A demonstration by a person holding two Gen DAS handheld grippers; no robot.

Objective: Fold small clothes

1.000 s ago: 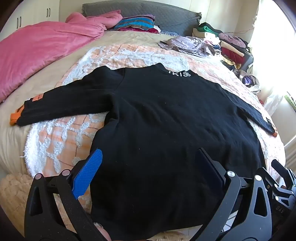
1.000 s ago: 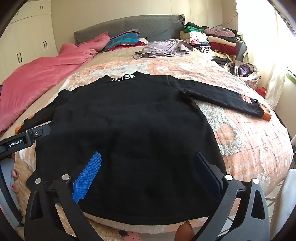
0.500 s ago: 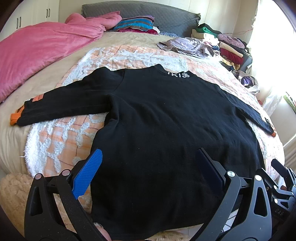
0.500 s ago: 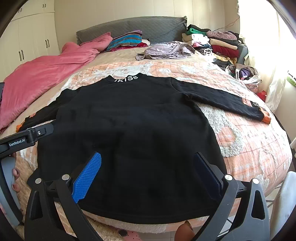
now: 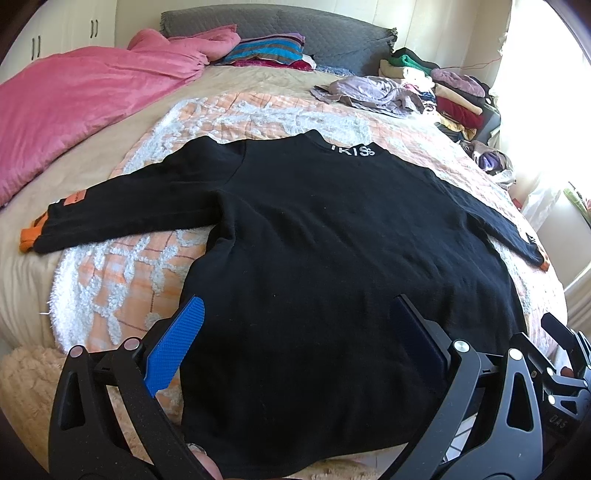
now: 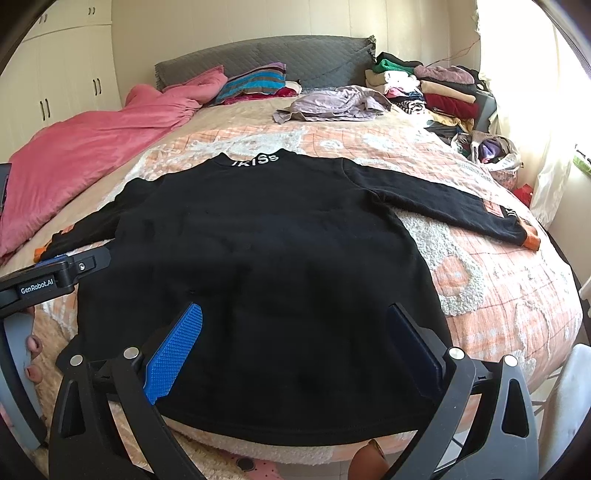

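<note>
A black long-sleeved sweater (image 5: pixel 325 243) (image 6: pixel 266 236) lies flat on the bed, collar with white letters away from me, both sleeves spread out sideways with orange cuffs (image 5: pixel 27 236) (image 6: pixel 532 242). My left gripper (image 5: pixel 295 332) hovers open above the hem's left part, blue pads (image 5: pixel 175 347) wide apart, holding nothing. My right gripper (image 6: pixel 295 336) hangs open over the hem's right part. In the right wrist view the left gripper's body (image 6: pixel 48 280) shows at the left edge.
A pink duvet (image 5: pixel 74 103) covers the bed's left side. Striped folded clothes (image 6: pixel 255 83) lie by the grey headboard (image 5: pixel 295 29). A crumpled lilac garment (image 6: pixel 332 105) and stacked clothes (image 6: pixel 436 85) sit at the far right. The peach patterned blanket (image 6: pixel 498 295) lies under the sweater.
Both grippers have drawn slightly back and up from the sweater; they stay open. The sweater has not moved.
</note>
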